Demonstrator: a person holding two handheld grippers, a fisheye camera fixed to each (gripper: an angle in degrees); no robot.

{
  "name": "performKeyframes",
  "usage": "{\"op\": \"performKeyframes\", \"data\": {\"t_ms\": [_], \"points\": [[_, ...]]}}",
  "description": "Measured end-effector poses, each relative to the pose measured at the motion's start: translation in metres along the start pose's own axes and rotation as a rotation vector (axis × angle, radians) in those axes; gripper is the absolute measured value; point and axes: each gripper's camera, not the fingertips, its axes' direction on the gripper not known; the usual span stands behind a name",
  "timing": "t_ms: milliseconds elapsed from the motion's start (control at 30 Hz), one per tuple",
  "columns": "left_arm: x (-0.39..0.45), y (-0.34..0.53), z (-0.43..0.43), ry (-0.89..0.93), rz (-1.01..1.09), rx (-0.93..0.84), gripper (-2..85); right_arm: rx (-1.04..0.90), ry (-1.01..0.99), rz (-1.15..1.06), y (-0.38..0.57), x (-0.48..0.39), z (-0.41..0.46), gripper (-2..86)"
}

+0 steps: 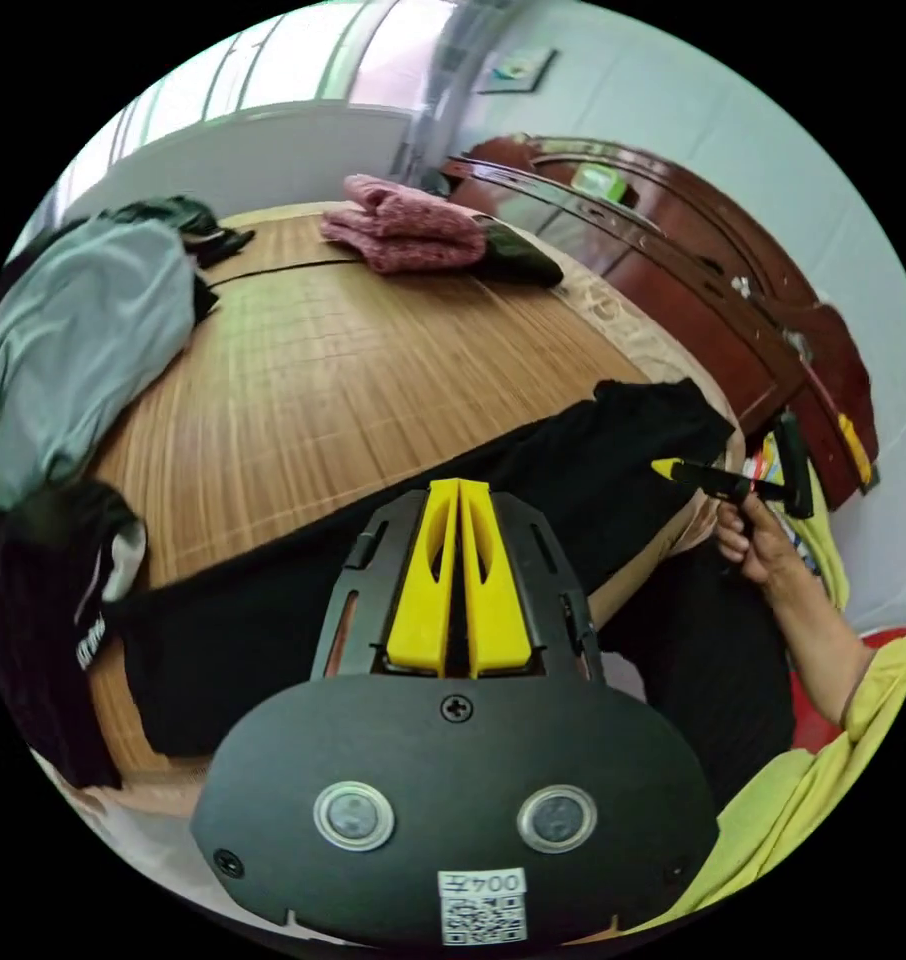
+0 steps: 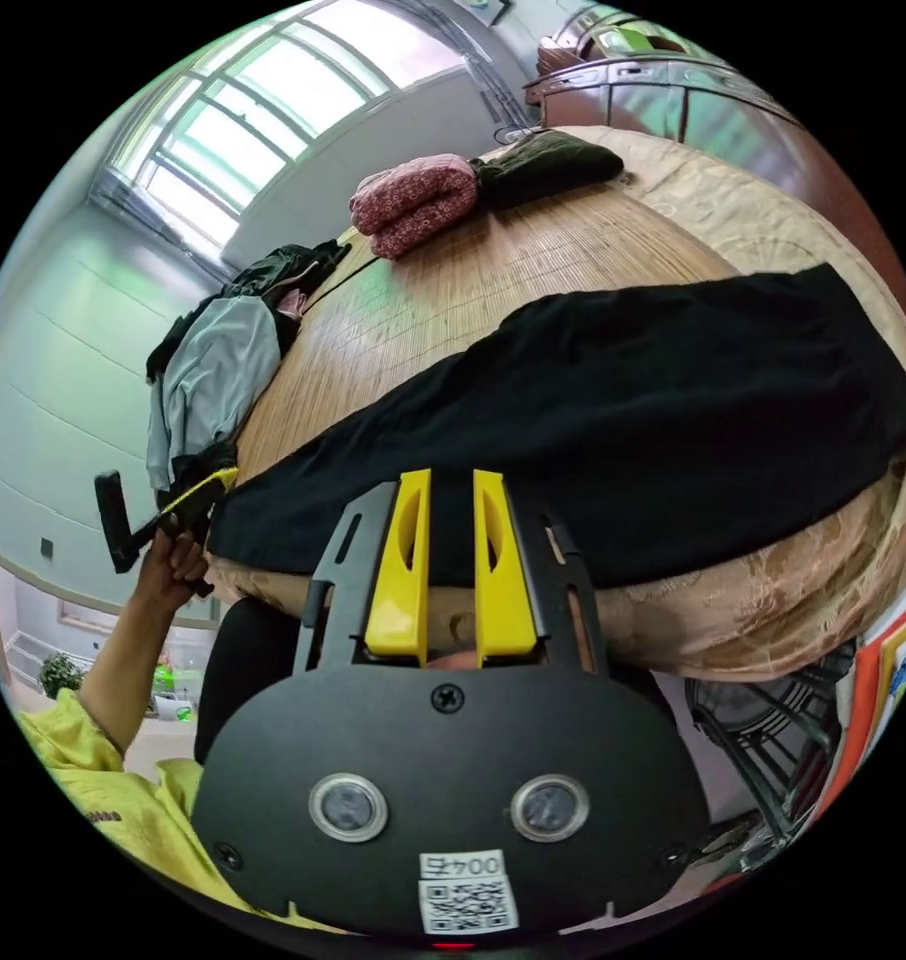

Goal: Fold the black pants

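Black pants lie stretched lengthwise along the near edge of a bamboo mat on the bed. The left gripper hovers over them, jaws together on nothing; the right gripper hangs nearby, jaws slightly apart. Pink folded clothing sits far back.

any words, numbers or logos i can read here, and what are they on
Nothing reads clearly enough to quote.
Sticker on the left gripper: short print above a code square, too garbled.
Sticker on the right gripper: likewise.
White lettering on the black garment: sideways, blurred.
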Motion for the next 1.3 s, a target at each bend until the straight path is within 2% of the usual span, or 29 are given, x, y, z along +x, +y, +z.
{"op": "performKeyframes", "data": {"t_ms": [167, 267, 600, 667, 800, 867, 1067, 1300], "points": [[0.098, -0.053, 0.072, -0.12, 0.307, -0.099, 0.3, 0.023, 0.0, -0.033, -0.001, 0.01, 0.009, 6.4], [0.134, -0.069, 0.107, -0.157, 0.416, -0.157, 0.6, 0.009, -0.051, -0.038, -0.006, 0.018, 0.008, 6.6], [0.182, -0.095, 0.162, -0.085, 0.432, -0.186, 1.8, -0.025, -0.166, -0.039, -0.013, 0.023, 0.014, 7.6], [0.19, -0.096, 0.175, -0.118, 0.453, -0.22, 1.8, -0.029, -0.203, -0.042, -0.013, 0.021, 0.015, 7.9], [0.209, -0.093, 0.184, -0.118, 0.467, -0.205, 1.5, 0.002, -0.285, -0.125, -0.015, -0.002, 0.018, 9.6], [0.223, -0.089, 0.186, -0.097, 0.458, -0.171, 1.1, 0.015, -0.248, -0.18, -0.018, -0.019, 0.021, 9.8], [0.23, -0.08, 0.21, -0.153, 0.399, -0.189, 0.3, 0.006, 0.031, -0.33, -0.037, -0.09, 0.051, 9.5], [0.228, -0.078, 0.228, -0.12, 0.348, -0.131, 0.1, -0.085, 0.28, -0.436, -0.045, -0.152, 0.101, 6.6]]}}
